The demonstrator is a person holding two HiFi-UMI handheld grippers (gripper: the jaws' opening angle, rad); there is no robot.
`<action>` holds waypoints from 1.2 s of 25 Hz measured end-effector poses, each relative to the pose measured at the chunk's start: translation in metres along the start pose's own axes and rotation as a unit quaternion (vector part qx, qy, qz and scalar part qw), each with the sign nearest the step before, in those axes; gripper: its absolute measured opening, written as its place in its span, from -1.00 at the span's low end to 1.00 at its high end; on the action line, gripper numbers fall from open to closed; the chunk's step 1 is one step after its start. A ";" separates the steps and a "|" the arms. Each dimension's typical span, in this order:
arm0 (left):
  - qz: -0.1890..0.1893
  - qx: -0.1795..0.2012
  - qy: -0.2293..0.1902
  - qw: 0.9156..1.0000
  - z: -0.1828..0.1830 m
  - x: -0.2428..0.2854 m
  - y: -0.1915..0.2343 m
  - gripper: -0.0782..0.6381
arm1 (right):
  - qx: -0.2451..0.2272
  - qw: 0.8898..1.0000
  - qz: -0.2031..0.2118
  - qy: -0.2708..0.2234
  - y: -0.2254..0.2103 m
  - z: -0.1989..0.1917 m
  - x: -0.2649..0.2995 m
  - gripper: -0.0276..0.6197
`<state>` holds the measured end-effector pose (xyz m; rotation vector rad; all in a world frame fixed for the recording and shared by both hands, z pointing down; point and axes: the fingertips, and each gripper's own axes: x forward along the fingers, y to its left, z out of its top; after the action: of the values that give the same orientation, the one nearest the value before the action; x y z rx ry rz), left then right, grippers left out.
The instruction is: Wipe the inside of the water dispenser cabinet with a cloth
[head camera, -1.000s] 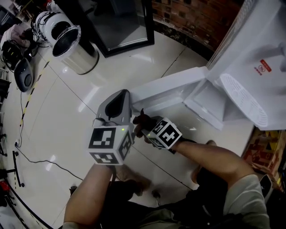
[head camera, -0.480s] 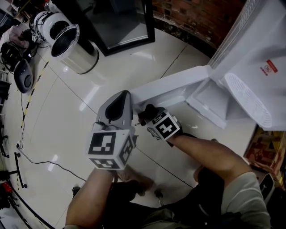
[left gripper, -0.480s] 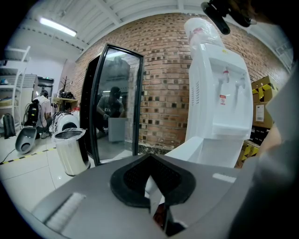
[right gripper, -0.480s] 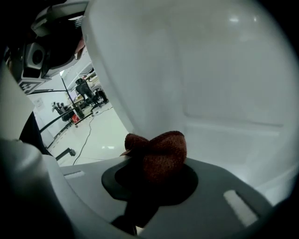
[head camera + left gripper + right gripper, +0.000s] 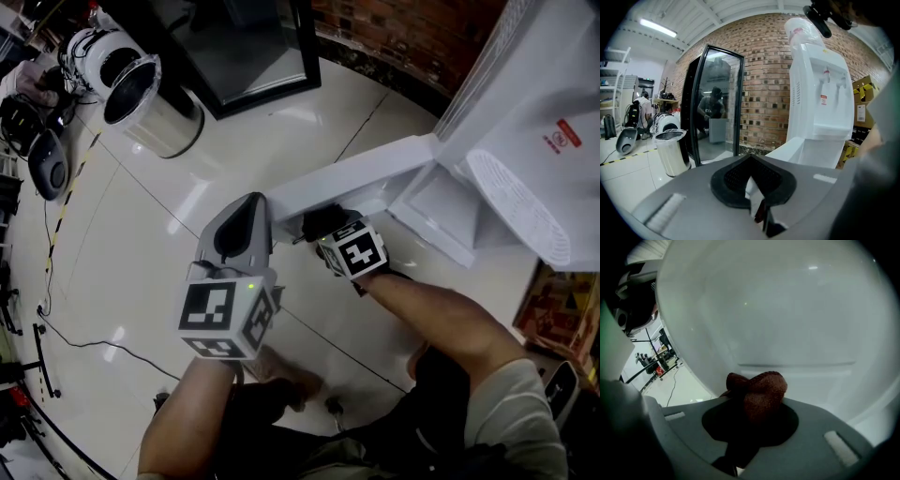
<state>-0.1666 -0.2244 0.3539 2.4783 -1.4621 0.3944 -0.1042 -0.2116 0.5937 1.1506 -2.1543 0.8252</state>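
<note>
Water dispenser [image 5: 534,122]: it stands on the floor [image 5: 141,244] at the right. Its low cabinet is open, and the cabinet door [image 5: 356,173] swings out to the left in the head view.
Right gripper [image 5: 319,227]: within the last second you bring it from the floor side up to the door's lower edge, near its free end, and you turn it a little. I judge that the approach is nearly over and the wiping is not begun yet.
Left gripper [image 5: 246,214]: it keeps its place just beside the door's free end. Its jaws are pressed together with nothing between them, so it has no work now.
Cloth [image 5: 759,392]: a red-brown bunch pinched in the right gripper's jaws, sticking out in front.
Head view only: it shows where both grippers are along the door, but the cloth is hidden there.
Right gripper view only: the cloth is in front of a white inner surface [image 5: 787,310] with a ledge line [image 5: 797,364]. Whether it is touching or just apart, I cannot tell.
Left gripper view only: the dispenser's front with its taps [image 5: 832,77], well apart from the jaws.
</note>
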 end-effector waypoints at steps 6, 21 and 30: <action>-0.001 0.000 0.002 1.000 0.000 0.001 0.000 -0.78 | 0.009 1.000 -0.022 -0.001 -0.016 -0.003 -0.005 -0.64; -0.004 0.004 0.003 1.000 0.000 0.001 0.002 -0.78 | 0.038 0.988 -0.148 -0.012 -0.121 -0.024 -0.056 -0.65; 0.001 0.006 0.005 1.000 0.001 0.002 0.001 -0.78 | 0.041 0.981 -0.187 -0.010 -0.152 -0.042 -0.092 -0.65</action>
<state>-0.1668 -0.2270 0.3540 2.4808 -1.4623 0.4151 0.0778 -0.2004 0.5942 1.5506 -1.8487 0.7377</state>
